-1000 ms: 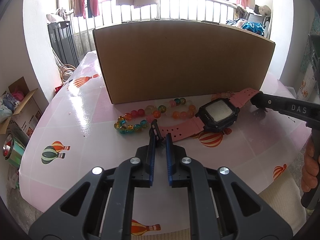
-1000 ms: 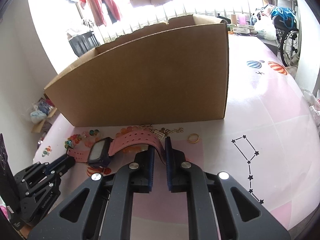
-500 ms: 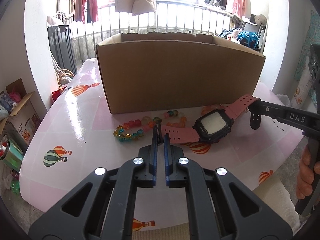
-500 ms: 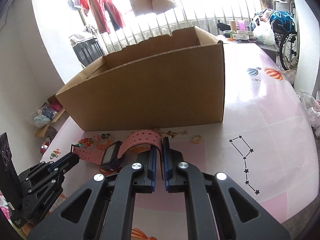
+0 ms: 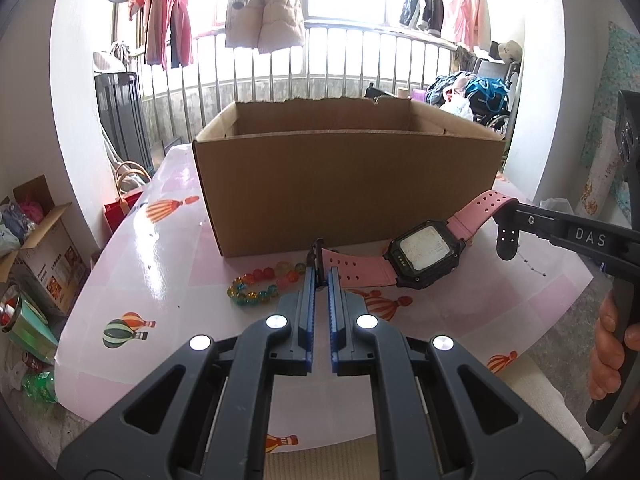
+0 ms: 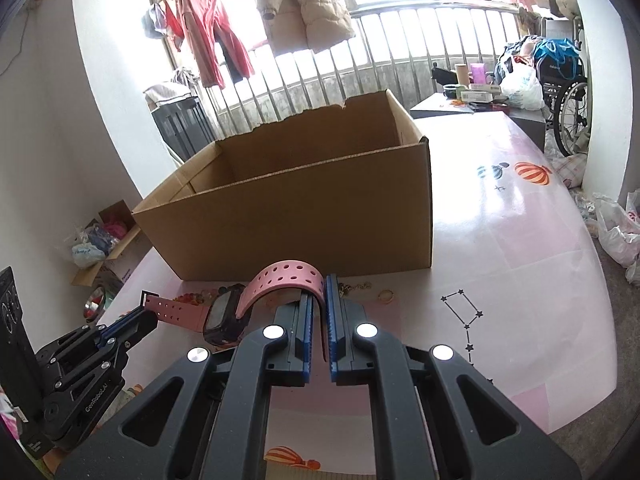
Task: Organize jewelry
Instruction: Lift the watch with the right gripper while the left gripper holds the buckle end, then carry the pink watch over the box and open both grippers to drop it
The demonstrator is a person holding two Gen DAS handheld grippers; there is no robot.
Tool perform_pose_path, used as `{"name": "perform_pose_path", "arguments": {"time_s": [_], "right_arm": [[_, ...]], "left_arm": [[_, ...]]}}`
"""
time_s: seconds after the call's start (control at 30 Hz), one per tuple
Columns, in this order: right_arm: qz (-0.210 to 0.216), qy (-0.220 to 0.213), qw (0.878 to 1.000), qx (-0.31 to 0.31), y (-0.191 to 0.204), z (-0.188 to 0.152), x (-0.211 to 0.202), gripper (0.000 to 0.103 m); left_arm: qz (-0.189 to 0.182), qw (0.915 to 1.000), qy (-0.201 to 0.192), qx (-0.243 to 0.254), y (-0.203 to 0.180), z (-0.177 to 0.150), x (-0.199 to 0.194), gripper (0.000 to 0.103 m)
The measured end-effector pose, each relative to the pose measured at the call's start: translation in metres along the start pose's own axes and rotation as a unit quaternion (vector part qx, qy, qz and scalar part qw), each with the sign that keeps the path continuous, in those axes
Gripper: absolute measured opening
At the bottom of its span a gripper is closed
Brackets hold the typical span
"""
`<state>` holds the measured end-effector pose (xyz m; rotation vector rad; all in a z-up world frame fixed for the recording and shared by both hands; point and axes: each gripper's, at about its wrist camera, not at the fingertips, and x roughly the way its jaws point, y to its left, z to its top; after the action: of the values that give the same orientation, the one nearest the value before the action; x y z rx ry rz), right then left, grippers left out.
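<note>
A pink table [image 5: 168, 276] printed with hot-air balloons stands by a barred window hung with clothes, and a wheelchair [image 6: 568, 96] sits in the far corner. On it are 1 open cardboard box [image 5: 344, 184], 1 bead bracelet [image 5: 260, 282], 1 small ring [image 6: 386, 297] and a thin chain [image 6: 354, 287]. The 1 pink watch [image 5: 420, 254] hangs just in front of the box, each strap end pinched by 1 of the 2 grippers: left gripper [image 5: 319, 276] on the buckle end, right gripper [image 6: 318, 292] on the holed end.
</note>
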<state>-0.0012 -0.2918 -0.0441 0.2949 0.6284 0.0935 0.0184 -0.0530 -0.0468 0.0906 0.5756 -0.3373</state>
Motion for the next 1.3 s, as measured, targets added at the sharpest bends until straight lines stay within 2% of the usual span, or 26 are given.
{"name": "perform_pose_path", "arguments": {"time_s": [0.57, 0.87, 0.97, 1.13, 1.3], "right_arm": [[-0.002, -0.074, 0.997, -0.024, 0.014, 0.019, -0.049, 0.007], [0.011, -0.112, 0.993, -0.04, 0.018, 0.052, -0.067, 0.007], [0.015, -0.115, 0.992, -0.046, 0.018, 0.067, -0.064, 0.007], [0.025, -0.097, 0.994, -0.049, 0.014, 0.1, -0.043, 0.007], [0.022, -0.061, 0.996, -0.061, 0.008, 0.14, -0.003, 0.007]], "left_arm": [[0.001, 0.9971, -0.075, 0.013, -0.009, 0.031, -0.049, 0.005], [-0.005, 0.9923, -0.121, 0.023, -0.007, 0.075, -0.067, 0.005], [-0.009, 0.9916, -0.127, 0.022, -0.003, 0.097, -0.064, 0.005], [-0.013, 0.992, -0.123, 0.026, 0.002, 0.132, -0.044, 0.005], [-0.014, 0.9956, -0.088, 0.029, 0.008, 0.17, 0.002, 0.005]]}}
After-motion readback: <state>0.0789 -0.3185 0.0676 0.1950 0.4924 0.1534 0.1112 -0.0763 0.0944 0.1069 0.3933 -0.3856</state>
